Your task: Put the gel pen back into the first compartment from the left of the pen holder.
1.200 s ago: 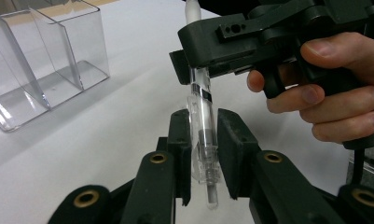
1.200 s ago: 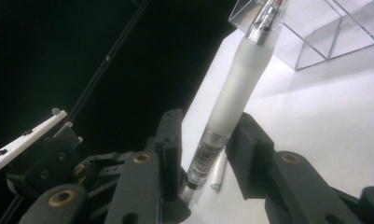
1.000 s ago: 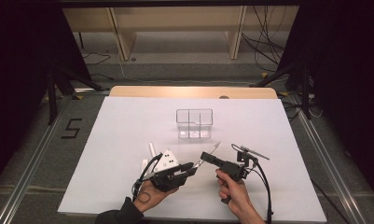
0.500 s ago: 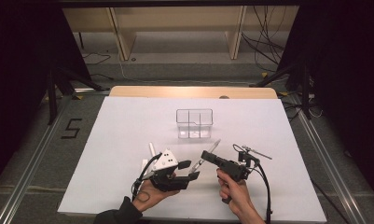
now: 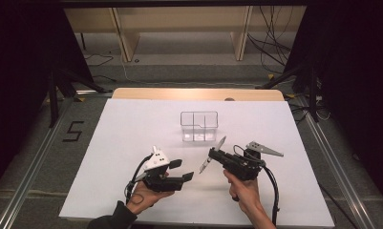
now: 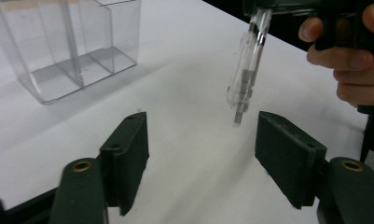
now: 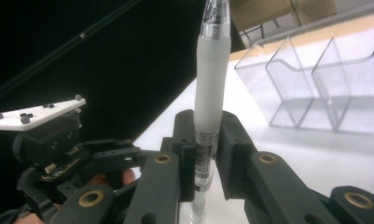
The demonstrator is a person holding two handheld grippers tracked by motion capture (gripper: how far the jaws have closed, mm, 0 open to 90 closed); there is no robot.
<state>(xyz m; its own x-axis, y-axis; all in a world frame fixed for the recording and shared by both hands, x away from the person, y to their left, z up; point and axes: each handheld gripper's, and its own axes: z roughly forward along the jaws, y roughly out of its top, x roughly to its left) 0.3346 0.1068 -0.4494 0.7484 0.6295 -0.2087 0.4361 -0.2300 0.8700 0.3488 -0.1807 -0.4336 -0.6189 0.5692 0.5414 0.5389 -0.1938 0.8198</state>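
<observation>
**Mid-handover: pen clamped in right gripper, left jaws waiting apart**

Currently the right gripper (image 5: 212, 153) is clamped on a clear ballpoint pen (image 5: 212, 154), gripping it near mid-barrel so both ends stick out past the jaws. That leaves free length for a second grip. Pen tip hangs just above the table (image 5: 112, 143), between the two grippers. Left gripper (image 6: 201, 135) has its jaws spread wide, nothing in them; in its own view the pen tip dangles just ahead of the gap, nearer one jaw. Likely a regrip or alignment step. Clear divided organizer (image 5: 199, 126) stands beyond both grippers, apart from them, compartments empty, probably the pen's destination.
</observation>
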